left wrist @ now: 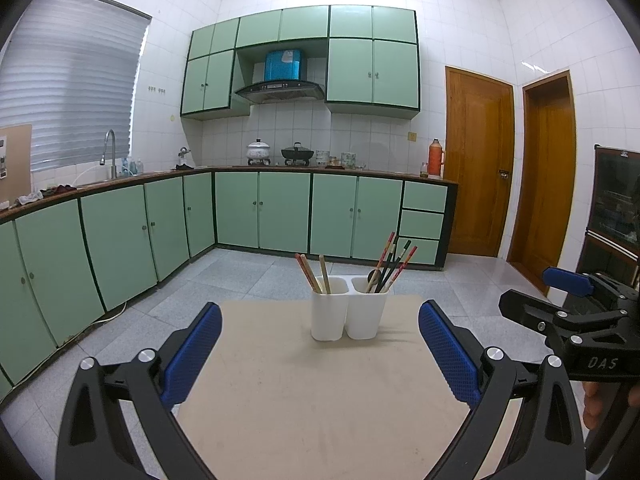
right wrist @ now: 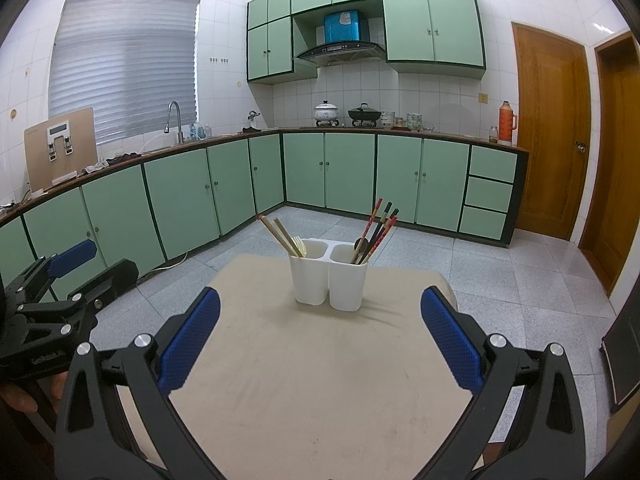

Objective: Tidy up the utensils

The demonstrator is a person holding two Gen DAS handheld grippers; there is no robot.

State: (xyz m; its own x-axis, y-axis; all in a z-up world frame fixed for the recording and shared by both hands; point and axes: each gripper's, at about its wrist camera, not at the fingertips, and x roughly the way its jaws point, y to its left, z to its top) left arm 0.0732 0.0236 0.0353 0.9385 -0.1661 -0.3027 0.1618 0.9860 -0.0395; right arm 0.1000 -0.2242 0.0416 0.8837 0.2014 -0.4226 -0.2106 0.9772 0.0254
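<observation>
Left wrist view: jaws of left gripper (left wrist: 320, 354) spreading wide, pinching nothing, hovering over near part of beige worktop (left wrist: 304, 408). Twin white holder (left wrist: 348, 312) standing at far edge, pale chopsticks (left wrist: 310, 274) leaning in left cup, red and black chopsticks (left wrist: 394, 264) with dark spoon (left wrist: 373, 276) in right cup, apparently sorting by kind. Right gripper (left wrist: 576, 292) waiting off to the side.

Right wrist view: jaws of right gripper (right wrist: 320, 344) likewise spreading, carrying nothing, facing holder (right wrist: 328, 280) squarely, well apart. Left gripper (right wrist: 68, 276) idling beside worktop (right wrist: 304, 380). Utensils all sitting upright in cups, suggesting sorting largely finished.
</observation>
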